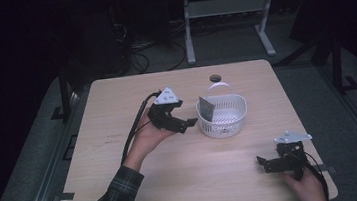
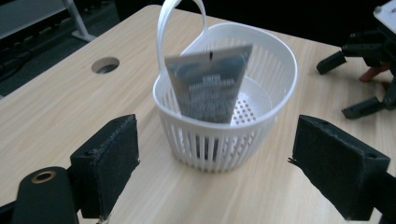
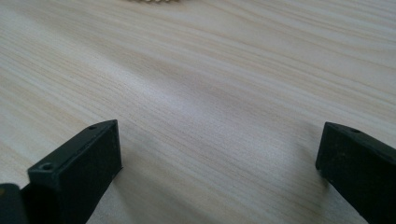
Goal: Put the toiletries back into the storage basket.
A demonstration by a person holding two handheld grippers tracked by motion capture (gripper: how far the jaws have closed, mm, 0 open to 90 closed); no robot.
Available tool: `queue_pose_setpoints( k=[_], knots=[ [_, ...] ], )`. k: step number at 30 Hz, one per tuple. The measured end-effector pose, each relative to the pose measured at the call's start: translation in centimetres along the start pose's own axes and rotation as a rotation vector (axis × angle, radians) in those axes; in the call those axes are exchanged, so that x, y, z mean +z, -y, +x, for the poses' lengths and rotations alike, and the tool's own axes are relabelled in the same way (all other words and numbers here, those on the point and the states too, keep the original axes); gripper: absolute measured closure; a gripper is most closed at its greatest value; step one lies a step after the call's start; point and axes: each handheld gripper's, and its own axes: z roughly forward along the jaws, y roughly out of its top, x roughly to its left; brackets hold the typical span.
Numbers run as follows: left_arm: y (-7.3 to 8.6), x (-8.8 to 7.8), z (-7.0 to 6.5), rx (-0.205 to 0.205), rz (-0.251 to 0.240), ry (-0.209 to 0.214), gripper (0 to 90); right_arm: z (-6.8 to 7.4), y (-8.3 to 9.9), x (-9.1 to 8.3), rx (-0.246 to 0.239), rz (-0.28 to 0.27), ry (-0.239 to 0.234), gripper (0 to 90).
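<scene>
A white slotted basket (image 1: 222, 118) (image 2: 261, 84) with an upright handle stands near the table's middle. A grey flat packet (image 1: 207, 108) (image 2: 210, 84) leans inside it against the left wall, its top above the rim. My left gripper (image 1: 184, 125) (image 2: 215, 172) is open just left of the basket, aimed at it, nothing between its jaws. Near the front right corner, low over bare wood, my right gripper (image 1: 268, 164) (image 3: 219, 172) stands open and empty. The left gripper view also has the right gripper (image 2: 369, 70) at its far right.
The light wooden table (image 1: 116, 102) has a round cable hole (image 1: 215, 78) (image 2: 105, 65) behind the basket. A desk frame and cables stand on the dark floor beyond the far edge. Bare wood lies between the basket and the front edge.
</scene>
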Motion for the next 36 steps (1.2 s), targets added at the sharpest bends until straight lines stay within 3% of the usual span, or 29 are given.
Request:
queue_pose_setpoints(
  k=[18, 36],
  knots=[
    [5.9, -6.1, -1.1, -0.047, -0.033, -0.07, 14.2, 0.0, 0.0, 0.0, 0.001, 0.0, -0.002, 0.0],
    [12.2, -9.4, -1.7, -0.089, -0.008, -0.15, 14.4, 0.0, 0.0, 0.0, 0.0, 0.0, 0.0, 0.0]
  ],
)
